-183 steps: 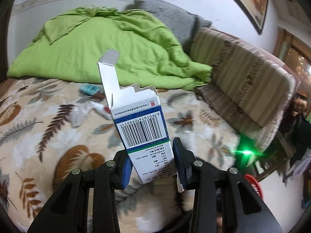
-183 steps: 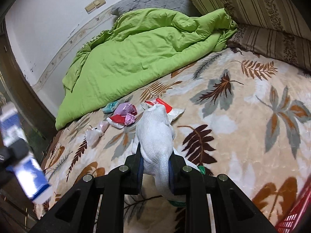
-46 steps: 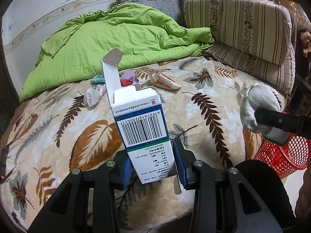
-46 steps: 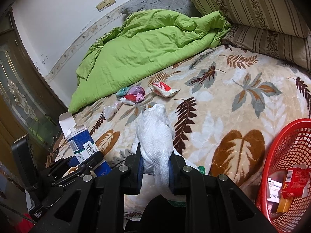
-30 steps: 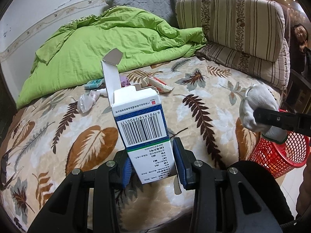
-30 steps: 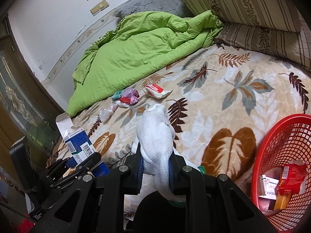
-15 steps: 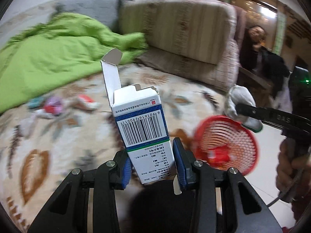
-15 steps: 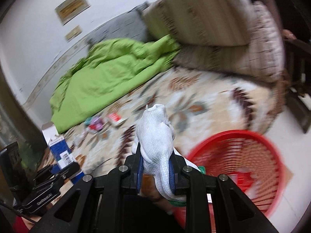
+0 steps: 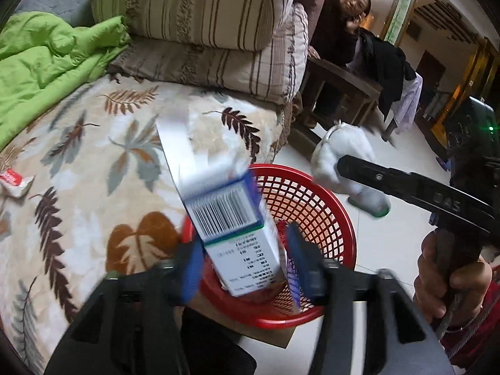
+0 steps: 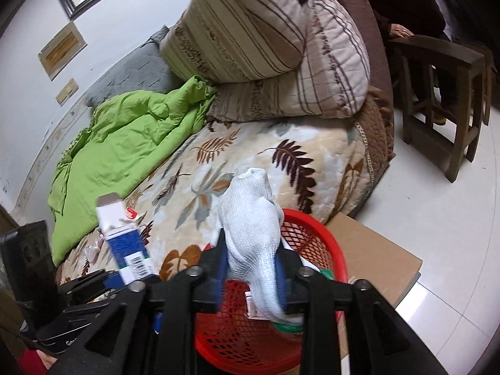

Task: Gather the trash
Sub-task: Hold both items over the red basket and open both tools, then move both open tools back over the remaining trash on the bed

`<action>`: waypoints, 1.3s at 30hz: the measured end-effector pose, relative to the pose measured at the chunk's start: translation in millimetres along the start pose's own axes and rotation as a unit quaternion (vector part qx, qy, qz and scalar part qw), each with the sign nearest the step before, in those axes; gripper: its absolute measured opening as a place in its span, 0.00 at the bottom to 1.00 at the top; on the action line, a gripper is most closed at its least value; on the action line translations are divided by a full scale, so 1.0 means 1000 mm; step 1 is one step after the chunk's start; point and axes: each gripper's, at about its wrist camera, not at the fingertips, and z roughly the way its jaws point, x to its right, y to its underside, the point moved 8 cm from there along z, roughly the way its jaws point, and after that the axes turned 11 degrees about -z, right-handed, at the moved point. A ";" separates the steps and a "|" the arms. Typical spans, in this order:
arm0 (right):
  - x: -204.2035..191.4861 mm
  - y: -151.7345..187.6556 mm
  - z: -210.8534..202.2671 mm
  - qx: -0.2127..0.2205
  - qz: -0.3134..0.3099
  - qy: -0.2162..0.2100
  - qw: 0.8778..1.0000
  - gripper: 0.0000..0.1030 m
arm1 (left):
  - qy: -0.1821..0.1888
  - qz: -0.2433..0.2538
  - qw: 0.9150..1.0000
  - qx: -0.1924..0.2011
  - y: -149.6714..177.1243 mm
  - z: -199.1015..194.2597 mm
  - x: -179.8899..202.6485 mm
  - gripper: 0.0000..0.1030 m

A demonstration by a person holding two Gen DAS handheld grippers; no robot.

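The blue and white carton with a barcode and an open flap tilts between the spread fingers of my left gripper, loose, over the red mesh basket. It also shows in the right wrist view. My right gripper is shut on a white knitted sock and holds it above the basket. The sock also shows in the left wrist view.
The basket stands on a cardboard sheet on the white tiled floor beside the leaf-patterned bed. A red and white wrapper lies on the bed. Striped cushions, a green duvet, a wooden chair and a seated person are nearby.
Both grippers have swung from over the bed to above the red basket. My left gripper's jaws have opened and the carton has tipped loose between them.
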 end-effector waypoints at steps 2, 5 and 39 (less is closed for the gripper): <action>0.005 -0.001 0.000 0.001 0.004 0.001 1.000 0.54 | 0.001 -0.006 1.000 0.002 -0.002 0.002 0.000 0.63; 0.008 -0.004 -0.002 0.011 0.003 0.006 1.000 0.59 | -0.001 -0.008 1.000 0.007 -0.003 -0.002 -0.004 0.63; -0.247 0.032 0.074 -0.071 -0.171 -0.195 0.963 0.59 | -0.228 -0.233 0.934 0.145 0.062 -0.206 -0.292 0.64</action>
